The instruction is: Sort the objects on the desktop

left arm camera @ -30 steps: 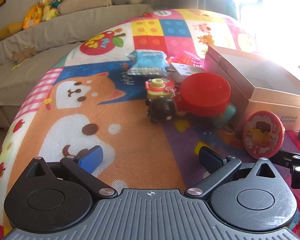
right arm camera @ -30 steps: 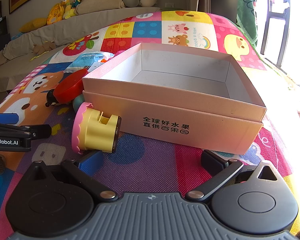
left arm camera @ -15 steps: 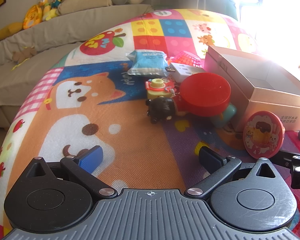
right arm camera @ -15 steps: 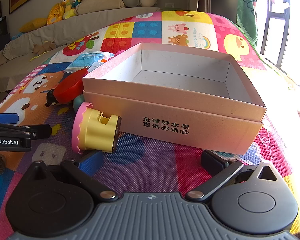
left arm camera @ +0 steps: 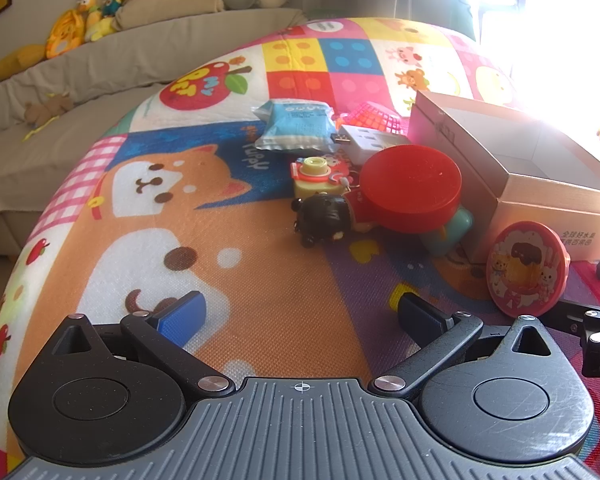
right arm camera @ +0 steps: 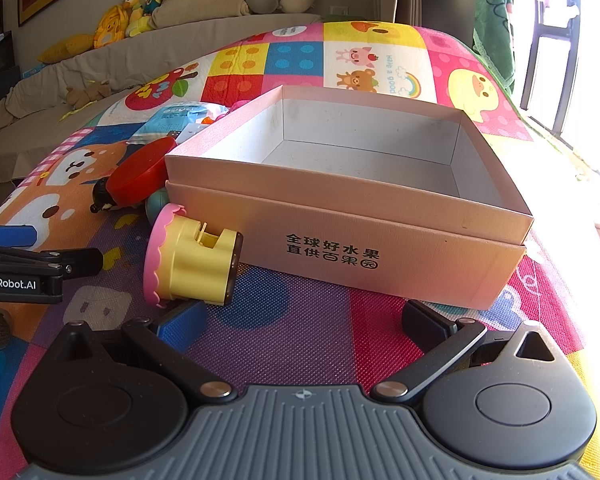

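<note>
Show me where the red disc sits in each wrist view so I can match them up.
Left wrist: the red disc lies centre-right, resting on other toys, just left of the pink box.
Right wrist: the red disc is at the left, seen edge-on, against the box's left corner.
Shared landmark: the pink box with black printed characters on its front.
</note>
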Demonstrator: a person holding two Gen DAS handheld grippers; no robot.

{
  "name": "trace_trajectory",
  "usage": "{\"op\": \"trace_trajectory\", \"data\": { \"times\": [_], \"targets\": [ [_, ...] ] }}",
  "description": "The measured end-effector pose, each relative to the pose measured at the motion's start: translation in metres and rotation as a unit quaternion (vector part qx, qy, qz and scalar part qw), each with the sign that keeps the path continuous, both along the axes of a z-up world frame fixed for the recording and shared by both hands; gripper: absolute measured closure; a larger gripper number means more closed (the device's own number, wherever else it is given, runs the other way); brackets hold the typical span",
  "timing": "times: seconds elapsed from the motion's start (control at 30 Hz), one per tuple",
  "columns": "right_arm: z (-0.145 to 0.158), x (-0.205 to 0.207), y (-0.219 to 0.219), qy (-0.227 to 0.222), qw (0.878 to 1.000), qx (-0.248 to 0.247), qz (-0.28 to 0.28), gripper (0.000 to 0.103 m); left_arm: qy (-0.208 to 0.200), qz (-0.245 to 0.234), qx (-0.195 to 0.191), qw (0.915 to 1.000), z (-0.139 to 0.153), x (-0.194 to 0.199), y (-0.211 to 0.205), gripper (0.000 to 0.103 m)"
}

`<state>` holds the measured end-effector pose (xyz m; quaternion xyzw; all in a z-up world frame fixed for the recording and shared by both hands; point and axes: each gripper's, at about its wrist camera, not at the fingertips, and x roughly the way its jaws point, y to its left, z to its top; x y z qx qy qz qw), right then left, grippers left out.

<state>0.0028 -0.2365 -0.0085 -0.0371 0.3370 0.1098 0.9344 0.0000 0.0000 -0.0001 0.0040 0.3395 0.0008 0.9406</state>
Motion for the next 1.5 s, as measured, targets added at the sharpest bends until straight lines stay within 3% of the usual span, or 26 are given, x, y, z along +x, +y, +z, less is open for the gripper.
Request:
{"op": "trace_trajectory", "data": {
  "times": [1.13, 1.5],
  "targets": [
    [-0.0002, 0.001, -0.0019, 0.0, 1.0, 0.001, 0.0, 0.0, 0.003, 0.001, 0.004, 1.0, 0.0002, 0.0011, -0.0012, 0.0],
    [-0.0004, -0.0036, -0.0039, 0.003, 1.0, 0.002, 0.001, 0.0, 0.053, 0.014, -0.001, 0.9985, 0.0079, -0.0022, -0.0027, 0.0]
  ]
}}
